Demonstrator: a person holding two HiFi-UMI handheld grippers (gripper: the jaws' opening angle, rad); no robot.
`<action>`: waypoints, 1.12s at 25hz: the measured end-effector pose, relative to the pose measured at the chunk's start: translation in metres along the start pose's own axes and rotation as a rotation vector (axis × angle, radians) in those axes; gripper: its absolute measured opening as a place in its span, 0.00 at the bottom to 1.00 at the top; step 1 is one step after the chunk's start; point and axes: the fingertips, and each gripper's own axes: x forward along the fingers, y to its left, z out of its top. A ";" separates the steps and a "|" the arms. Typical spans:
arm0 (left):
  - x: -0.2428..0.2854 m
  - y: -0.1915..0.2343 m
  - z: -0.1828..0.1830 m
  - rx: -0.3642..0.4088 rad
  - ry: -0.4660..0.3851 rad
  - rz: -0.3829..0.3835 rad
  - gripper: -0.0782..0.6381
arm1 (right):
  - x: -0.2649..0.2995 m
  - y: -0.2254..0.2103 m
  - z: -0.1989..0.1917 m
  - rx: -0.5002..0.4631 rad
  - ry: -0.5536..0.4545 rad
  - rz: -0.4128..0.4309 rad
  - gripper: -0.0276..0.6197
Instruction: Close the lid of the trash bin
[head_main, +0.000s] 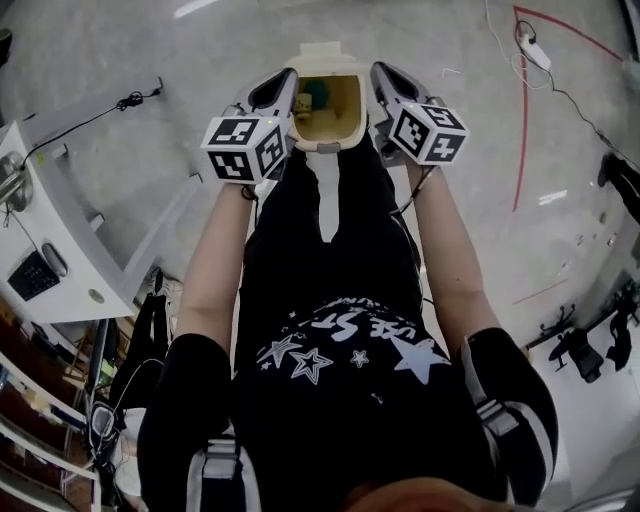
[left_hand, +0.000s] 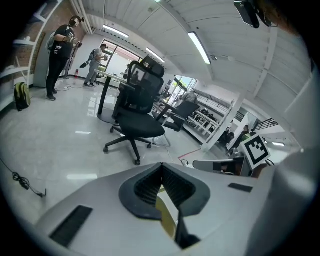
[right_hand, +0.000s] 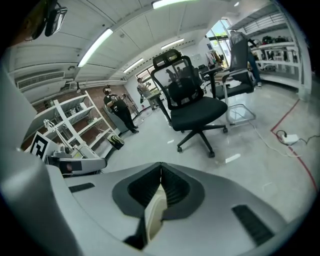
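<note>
The cream trash bin (head_main: 352, 128) stands open on the floor ahead of my legs, with small green and blue items inside. Its lid (head_main: 322, 50) shows as a cream piece at the far rim. My left gripper (head_main: 284, 88) sits against the bin's left rim and my right gripper (head_main: 384, 84) against its right rim. In the left gripper view the left gripper (left_hand: 161, 169) is shut, with a thin cream edge of the bin (left_hand: 167, 220) caught between its pads. The right gripper (right_hand: 161, 169) is likewise shut on a cream edge (right_hand: 155, 215).
A black office chair (left_hand: 136, 120) (right_hand: 195, 102) stands on the shiny floor ahead. People (left_hand: 62, 47) stand far off, near white shelving (right_hand: 65, 131). A white desk (head_main: 60, 240) is at my left. A red floor line (head_main: 522, 120) and a power strip (head_main: 532, 48) lie right.
</note>
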 end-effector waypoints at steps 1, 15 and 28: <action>0.008 0.005 -0.002 0.003 0.010 0.007 0.13 | 0.007 -0.004 -0.001 0.003 0.008 0.000 0.05; 0.040 0.042 -0.042 -0.017 0.104 0.059 0.13 | 0.041 -0.011 -0.025 -0.033 0.102 0.012 0.05; 0.007 0.025 -0.137 -0.017 0.256 -0.020 0.13 | 0.012 -0.011 -0.123 0.062 0.176 -0.094 0.05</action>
